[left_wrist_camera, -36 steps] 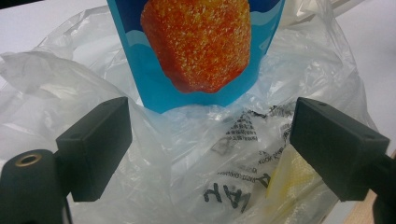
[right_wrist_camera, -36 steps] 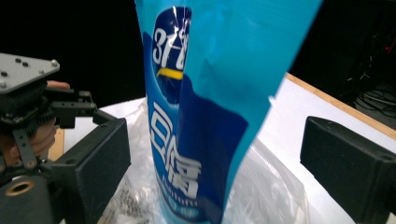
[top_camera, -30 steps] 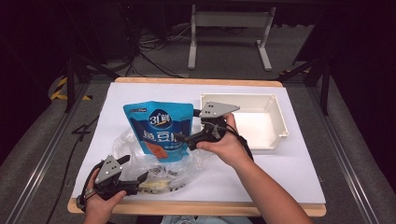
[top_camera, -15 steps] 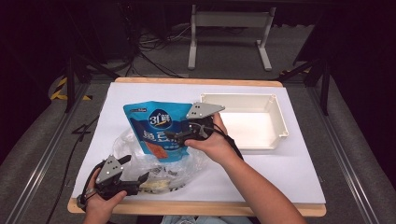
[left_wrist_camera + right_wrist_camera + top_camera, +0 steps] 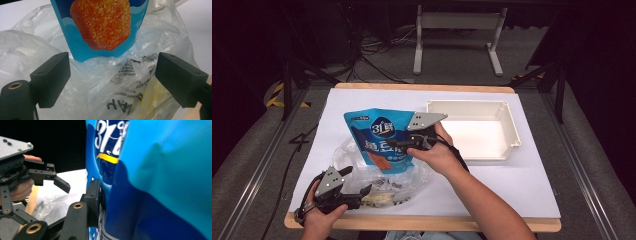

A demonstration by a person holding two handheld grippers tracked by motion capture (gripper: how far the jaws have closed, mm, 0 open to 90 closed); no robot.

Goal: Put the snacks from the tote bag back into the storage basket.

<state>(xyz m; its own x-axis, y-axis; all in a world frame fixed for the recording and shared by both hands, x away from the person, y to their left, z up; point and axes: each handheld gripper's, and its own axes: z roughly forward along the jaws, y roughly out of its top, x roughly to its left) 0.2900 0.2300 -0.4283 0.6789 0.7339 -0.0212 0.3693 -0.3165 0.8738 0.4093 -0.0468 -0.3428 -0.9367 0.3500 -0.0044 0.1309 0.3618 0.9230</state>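
Note:
A blue snack pouch point(image 5: 377, 137) with an orange picture stands upright in a crumpled clear plastic bag point(image 5: 382, 185) at the table's front left. My right gripper point(image 5: 399, 145) reaches the pouch's right side from the right. Its jaws have just been closing with the pouch point(image 5: 150, 182) between them. One pad point(image 5: 93, 200) presses on the pouch's face and the other is hidden behind it. My left gripper point(image 5: 357, 181) lies low at the front left with its jaws wide apart. The bag point(image 5: 30, 45) bulges between them, below the pouch point(image 5: 100, 25).
An empty white tray point(image 5: 512, 130) stands on the white sheet at the right, just beyond my right hand. The table's wooden front edge point(image 5: 437, 222) runs close under my left hand. Printed packets lie inside the plastic bag.
My right gripper has moved left and slightly down onto the pouch, and its jaws have narrowed around it. The left gripper and the bag have stayed put.

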